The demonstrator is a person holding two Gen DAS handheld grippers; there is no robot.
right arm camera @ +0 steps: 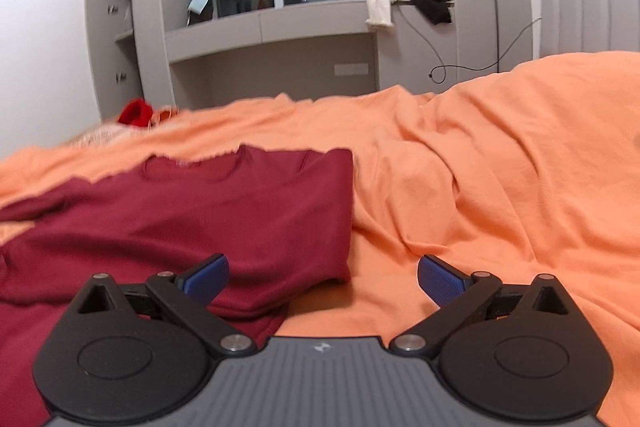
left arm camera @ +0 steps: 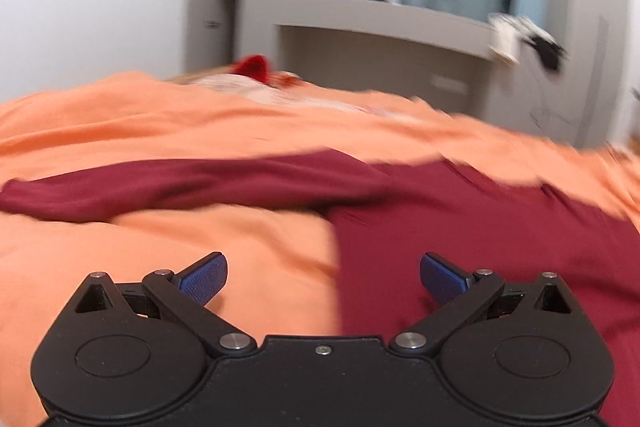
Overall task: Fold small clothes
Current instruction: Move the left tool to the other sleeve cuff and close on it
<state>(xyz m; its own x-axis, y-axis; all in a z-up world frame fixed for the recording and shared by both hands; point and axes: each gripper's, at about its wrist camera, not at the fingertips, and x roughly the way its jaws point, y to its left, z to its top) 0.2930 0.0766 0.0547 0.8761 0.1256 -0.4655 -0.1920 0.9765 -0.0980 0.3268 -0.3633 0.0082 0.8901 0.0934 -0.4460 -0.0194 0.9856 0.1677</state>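
A dark red shirt (right arm camera: 208, 211) is laid flat on an orange bedcover (right arm camera: 500, 187), collar away from the grippers. Ahead of the right gripper (right arm camera: 323, 277) the shirt's right side is seen turned in, so that a straight folded edge runs forward from just beyond the left pad, with a doubled corner of cloth lying below and slightly left of the gap between the pads. The jaws of this gripper are spread wide and nothing is caught between them — bare bedcover shows under most of the gap. From the left gripper (left arm camera: 323, 279) the other side is shown, blurred: a long sleeve (left arm camera: 168, 187) is stretched out across the cover, well ahead and to the left, not yet folded in, while the shirt's body fills the area ahead and to the right, its near edge passing through the gap between the pads. These jaws are likewise held apart and empty, the cloth below them not pinched. By this evidence the task is judged to be at an early-middle stage: one side fold is done, while the outstretched sleeve and its side remain to be brought over, and the lengthwise fold after that. Further off, beyond the cover's far edge, something bright red (right arm camera: 136, 113) is lying, and beyond it a grey window unit (right arm camera: 272, 39) with clothes (right arm camera: 404, 5) draped on its ledge.
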